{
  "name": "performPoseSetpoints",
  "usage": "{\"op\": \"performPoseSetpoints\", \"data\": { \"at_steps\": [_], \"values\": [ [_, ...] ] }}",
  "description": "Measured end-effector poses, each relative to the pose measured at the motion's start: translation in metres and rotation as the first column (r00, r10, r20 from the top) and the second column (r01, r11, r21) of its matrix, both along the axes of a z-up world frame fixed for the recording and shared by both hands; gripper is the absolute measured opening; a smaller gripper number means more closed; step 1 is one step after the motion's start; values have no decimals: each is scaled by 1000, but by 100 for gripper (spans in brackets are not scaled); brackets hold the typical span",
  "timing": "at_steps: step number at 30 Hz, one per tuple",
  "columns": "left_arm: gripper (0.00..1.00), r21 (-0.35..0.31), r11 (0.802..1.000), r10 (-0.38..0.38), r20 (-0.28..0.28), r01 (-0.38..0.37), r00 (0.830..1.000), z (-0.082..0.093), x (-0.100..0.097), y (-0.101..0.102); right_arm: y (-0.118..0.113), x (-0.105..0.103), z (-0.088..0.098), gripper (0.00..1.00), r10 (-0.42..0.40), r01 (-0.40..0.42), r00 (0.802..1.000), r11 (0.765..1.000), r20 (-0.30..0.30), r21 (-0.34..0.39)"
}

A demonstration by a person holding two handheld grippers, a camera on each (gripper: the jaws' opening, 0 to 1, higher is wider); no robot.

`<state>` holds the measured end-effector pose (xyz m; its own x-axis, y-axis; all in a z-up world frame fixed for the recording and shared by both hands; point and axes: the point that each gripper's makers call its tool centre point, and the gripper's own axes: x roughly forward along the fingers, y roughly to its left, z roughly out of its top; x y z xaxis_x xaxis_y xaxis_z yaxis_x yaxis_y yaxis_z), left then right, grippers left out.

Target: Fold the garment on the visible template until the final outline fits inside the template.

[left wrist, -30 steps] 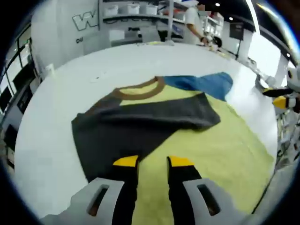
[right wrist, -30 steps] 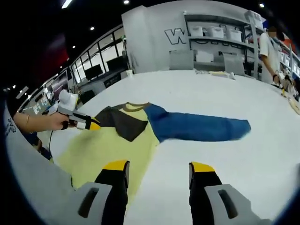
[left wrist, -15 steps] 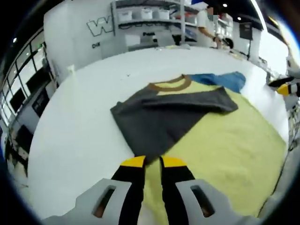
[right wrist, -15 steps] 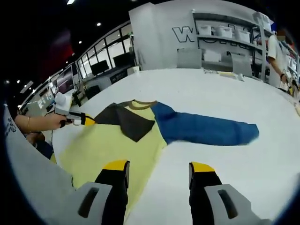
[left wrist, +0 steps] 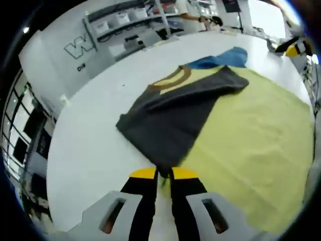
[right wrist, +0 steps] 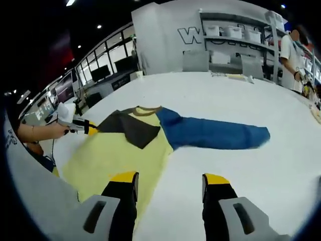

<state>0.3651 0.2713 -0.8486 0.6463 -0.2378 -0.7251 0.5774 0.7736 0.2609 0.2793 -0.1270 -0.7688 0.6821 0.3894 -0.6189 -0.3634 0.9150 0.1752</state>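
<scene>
A garment lies flat on the white table [left wrist: 85,150]: a yellow body [left wrist: 251,130], a brown collar [left wrist: 170,80], a dark grey sleeve [left wrist: 170,120] folded across the chest and a blue sleeve [right wrist: 215,133] stretched out sideways. My left gripper [left wrist: 163,174] is shut on the near edge of the dark grey sleeve, low over the table. In the right gripper view a hand [right wrist: 47,131] holds that left gripper [right wrist: 90,128] at the garment's far side. My right gripper [right wrist: 170,183] stands open above the table beside the yellow body's edge [right wrist: 115,155], with nothing between its jaws.
The right gripper's yellow tip [left wrist: 291,47] shows past the garment's far edge. Shelves with white bins [right wrist: 235,35] line the back wall, where a person [right wrist: 291,55] stands. The table's white top [right wrist: 261,170] spreads wide to the right of the blue sleeve.
My left gripper's jaws have come together on the dark grey sleeve's edge, having stood open a second ago. The right gripper has barely moved and stays open.
</scene>
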Motion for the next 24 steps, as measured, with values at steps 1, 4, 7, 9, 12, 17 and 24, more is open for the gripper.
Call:
{"op": "performPoseSetpoints", "data": {
  "at_steps": [1,4,7,9,12,17,24],
  "values": [
    [2,6,1000,-3,3,3,1000,0,0,1,0,-1,0,48,-5,5,1000,1000,-1,-3],
    [1,-65,998,-3,8,3,1000,8,2,-2,3,1,2,48,-7,7,1000,1000,-2,-7],
    [1,-91,996,-24,10,24,1000,7,4,8,10,5,3,48,5,-5,1000,1000,-2,-10],
    [1,-141,990,-9,3,9,1000,8,5,10,14,6,4,48,10,-10,1000,1000,1,-10],
    [1,-208,978,28,-23,-32,999,4,5,15,15,12,4,48,19,-19,1000,1000,5,-9],
    [1,-264,960,79,-60,-92,995,2,-1,19,22,17,5,48,30,-30,999,1000,13,-8],
    [1,-452,857,206,-143,-249,968,-1,-2,25,20,18,3,48,23,-23,1000,1000,7,-13]
  ]
}}
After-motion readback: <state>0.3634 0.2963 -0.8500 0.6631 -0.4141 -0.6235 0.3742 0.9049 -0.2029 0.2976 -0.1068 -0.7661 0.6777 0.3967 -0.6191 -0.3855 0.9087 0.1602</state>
